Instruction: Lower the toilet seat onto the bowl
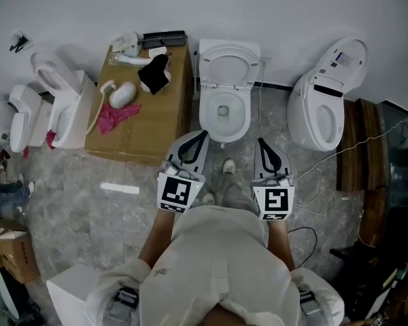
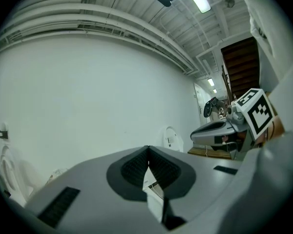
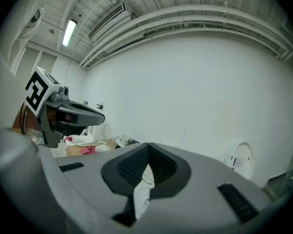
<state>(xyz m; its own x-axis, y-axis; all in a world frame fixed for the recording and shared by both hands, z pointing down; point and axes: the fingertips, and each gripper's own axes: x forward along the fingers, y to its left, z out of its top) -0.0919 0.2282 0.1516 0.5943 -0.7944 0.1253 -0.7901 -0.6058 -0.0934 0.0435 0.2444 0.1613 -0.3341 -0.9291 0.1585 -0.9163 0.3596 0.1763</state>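
Your torso: the pale top (image 1: 221,263) sits nearest the head camera and fills the lower middle, with both of your forearms reaching forward from it.
Left gripper (image 1: 202,136): you hold its jaws pressed together with nothing between them. Its own view (image 2: 148,151) shows the dark ribbed pads meeting at the tip.
Right gripper (image 1: 260,141): it is closed the same way and empty, pads meeting in its own view (image 3: 148,149). It lies beside the left one, roughly parallel to it and a little apart.
Marker cubes (image 1: 175,192): one sits at the rear of each gripper, just ahead of your hands.
Shoes (image 1: 228,166): they stand on the grey mottled floor (image 1: 122,216), between and below the two grippers.
Bowl (image 1: 205,117): it is white and open, directly ahead of both gripper tips and close to them. No contact shows.
Toilet seat (image 1: 226,65): it is raised, standing at the back of the toilet on the wall side, clear of the bowl rim. Neither gripper is on it.
Cardboard box (image 1: 156,131): it stands just left of the toilet. On top lie a pink cloth (image 1: 115,117) and a black cloth (image 1: 154,73), among white items.
Second toilet (image 1: 323,94): it stands to the right of the first, apart from it.
Cable (image 1: 313,168): this thin white line trails over the floor at the right, near the right gripper.
Wall (image 1: 292,5): it is plain white, behind everything.
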